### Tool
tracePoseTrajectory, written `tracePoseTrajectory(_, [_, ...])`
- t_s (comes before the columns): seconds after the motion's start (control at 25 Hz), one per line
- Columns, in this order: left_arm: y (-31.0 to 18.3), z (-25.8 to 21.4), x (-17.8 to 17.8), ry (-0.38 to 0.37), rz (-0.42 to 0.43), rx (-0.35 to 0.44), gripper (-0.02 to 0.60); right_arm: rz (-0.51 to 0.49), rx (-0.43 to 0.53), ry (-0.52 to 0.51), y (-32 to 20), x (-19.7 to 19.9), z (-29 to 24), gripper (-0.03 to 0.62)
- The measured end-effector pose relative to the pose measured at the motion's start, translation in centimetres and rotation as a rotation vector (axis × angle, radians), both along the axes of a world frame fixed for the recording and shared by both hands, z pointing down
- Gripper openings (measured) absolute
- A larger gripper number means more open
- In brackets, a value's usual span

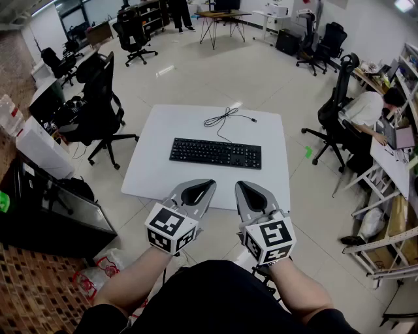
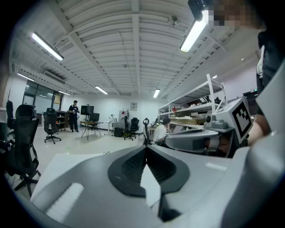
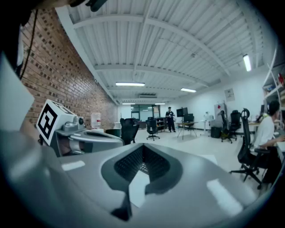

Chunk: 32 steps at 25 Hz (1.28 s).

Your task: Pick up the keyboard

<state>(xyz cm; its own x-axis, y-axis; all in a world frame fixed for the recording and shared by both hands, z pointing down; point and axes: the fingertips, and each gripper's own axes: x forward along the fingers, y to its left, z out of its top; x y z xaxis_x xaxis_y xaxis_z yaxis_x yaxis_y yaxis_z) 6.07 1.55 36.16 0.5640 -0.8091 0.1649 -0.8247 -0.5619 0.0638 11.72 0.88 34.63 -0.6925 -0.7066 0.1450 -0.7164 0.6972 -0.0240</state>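
A black keyboard (image 1: pixel 215 153) lies flat on the middle of a white table (image 1: pixel 268 179), its cable (image 1: pixel 225 117) curling off toward the far edge. Both grippers hover side by side over the table's near edge, short of the keyboard and pointing toward it. My left gripper (image 1: pixel 206 184) is shut with nothing in it, and so is my right gripper (image 1: pixel 241 185). In the left gripper view the jaws (image 2: pixel 145 147) meet at the tip, with the right gripper (image 2: pixel 200 139) beside them. The right gripper view shows its jaws (image 3: pixel 142 146) closed and the left gripper (image 3: pixel 89 136) alongside.
A black office chair (image 1: pixel 98 111) stands left of the table and a dark cabinet (image 1: pixel 46 209) at the near left. On the right a person (image 1: pixel 369 111) sits at a desk, with shelving (image 1: pixel 392 254) nearby. More chairs and desks (image 1: pixel 222 16) are farther back.
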Motion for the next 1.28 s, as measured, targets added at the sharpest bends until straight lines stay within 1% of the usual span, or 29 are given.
tracePoseTrajectory(0.28, [-0.9, 0.6, -0.4, 0.054, -0.029, -0.063, 0.005, -0.021, -0.017, 0.002, -0.4, 0.5, 0.5, 0.002])
tracePoseTrajectory(0.52, [-2.1, 1.7, -2.6, 0.08, -0.064, -0.136, 0.006, -0.035, -0.043, -0.004, -1.4, -0.3, 1.3, 0.002])
tracePoseTrajectory(0.72, [-4.4, 3.6, -6.3, 0.096, -0.111, -0.205, 0.035, -0.031, -0.066, 0.0, -2.8, -1.9, 2.0, 0.002])
tracePoseTrajectory(0.96, [-9.4, 7.3, -12.4, 0.105, -0.178, -0.304, 0.071, 0.003, -0.113, 0.024, -5.8, -3.4, 3.6, 0.002])
tracePoseTrajectory(1.08, [-12.3, 9.8, -15.6, 0.125, -0.213, -0.371, 0.081, 0.029, -0.149, 0.032, -7.8, -4.3, 4.6, 0.002])
tracePoseTrajectory(1.28, [-17.1, 14.7, -20.2, 0.153, -0.245, -0.494, 0.09, 0.072, -0.212, 0.043, -11.2, -6.4, 6.7, 0.002])
